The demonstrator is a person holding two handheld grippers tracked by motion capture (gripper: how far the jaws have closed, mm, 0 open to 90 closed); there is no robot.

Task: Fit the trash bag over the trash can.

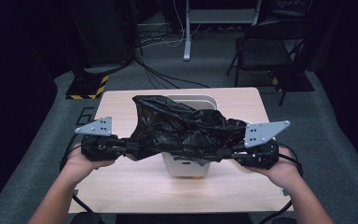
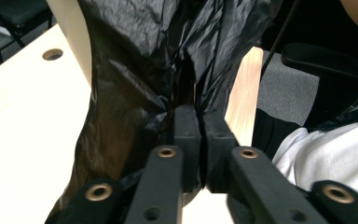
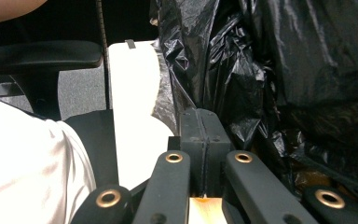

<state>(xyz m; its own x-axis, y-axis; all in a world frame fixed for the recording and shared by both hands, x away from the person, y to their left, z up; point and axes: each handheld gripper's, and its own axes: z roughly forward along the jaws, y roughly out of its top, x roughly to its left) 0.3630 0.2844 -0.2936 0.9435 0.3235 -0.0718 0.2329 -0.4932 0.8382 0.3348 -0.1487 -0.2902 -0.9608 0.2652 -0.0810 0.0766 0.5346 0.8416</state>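
**Bag stretched over the bin**

You hold the black bag (image 1: 182,128) taut between both grippers, apparently to open it over the white bin (image 1: 186,165) mid-table. Your left gripper (image 1: 129,148) pinches its left edge, your right gripper (image 1: 223,153) the right edge, jaws pressed together on film. The draped plastic hides the bin's rim; a chair (image 1: 261,46) stands far right.

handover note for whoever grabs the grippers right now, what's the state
Left gripper: jaws pinched on the left edge of the black bin bag.
Right gripper: shut on the bag's right edge.
The bag hangs stretched between both, over the white bin lying on the wooden table.
Done: bag picked up and spread above the bin.
Left: the bag does not look fitted to the bin yet; probably open its mouth and work it over the rim. Keep both grips.
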